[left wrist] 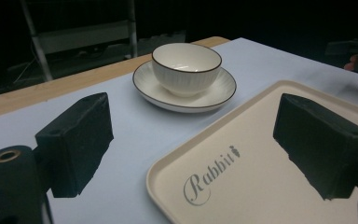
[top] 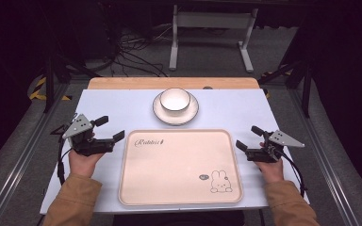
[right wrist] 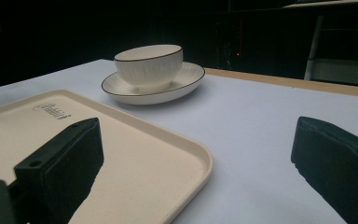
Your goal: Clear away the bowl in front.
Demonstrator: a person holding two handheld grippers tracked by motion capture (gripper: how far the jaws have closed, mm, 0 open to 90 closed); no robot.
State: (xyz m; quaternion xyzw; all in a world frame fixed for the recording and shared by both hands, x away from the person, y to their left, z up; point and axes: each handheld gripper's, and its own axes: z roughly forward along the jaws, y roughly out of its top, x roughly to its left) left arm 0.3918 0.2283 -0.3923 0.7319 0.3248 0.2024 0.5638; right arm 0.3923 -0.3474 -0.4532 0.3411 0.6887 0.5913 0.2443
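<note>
A cream tray [top: 169, 188] with a rabbit drawing lies in the middle of the white table, its rim [left wrist: 200, 137] and near corner [right wrist: 200, 161] close to the jaws in both gripper views. Behind it a white bowl [top: 175, 99] with a dark rim sits on a matching saucer [top: 188, 114]; the bowl [left wrist: 186, 67] [right wrist: 149, 63] stands upright. My left gripper [top: 110, 128] is open just left of the tray. My right gripper [top: 249, 137] is open at the tray's right edge. Nothing lies between either pair of jaws.
The white table top [top: 122, 106] ends at a wooden strip [top: 169, 83] along the far edge. Beyond it stand a metal frame [top: 212, 28] and cables [top: 132, 56] on the floor. Dark stands flank the table.
</note>
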